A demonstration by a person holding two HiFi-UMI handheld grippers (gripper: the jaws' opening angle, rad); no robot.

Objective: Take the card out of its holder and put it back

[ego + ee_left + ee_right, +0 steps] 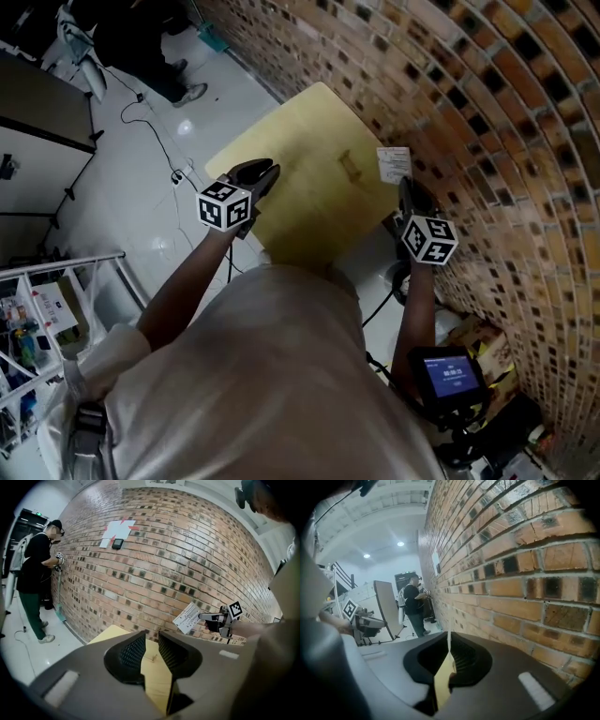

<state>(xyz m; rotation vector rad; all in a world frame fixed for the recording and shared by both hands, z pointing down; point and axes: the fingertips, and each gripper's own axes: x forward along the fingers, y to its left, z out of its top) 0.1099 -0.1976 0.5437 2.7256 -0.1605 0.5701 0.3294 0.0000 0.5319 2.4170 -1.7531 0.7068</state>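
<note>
A white printed card (394, 164) hangs in the air above the table's right edge, with my right gripper (404, 185) shut on its lower end. In the right gripper view the card (449, 641) shows edge-on, pinched between the pads. The left gripper view shows the card (187, 617) tilted in front of the brick wall. A small wooden card holder (349, 168) stands empty on the pale yellow table (291, 197), left of the card. My left gripper (265, 172) hovers over the table's left edge, open with nothing between its fingers (132, 652); the holder (151, 657) shows through the gap.
A brick wall (487, 122) runs close along the table's far and right sides. A person in black (33, 573) stands by the wall farther off. Cables (150, 122) trail on the white floor; a metal rack (42, 309) stands at the left, a device with a lit screen (448, 375) at the right.
</note>
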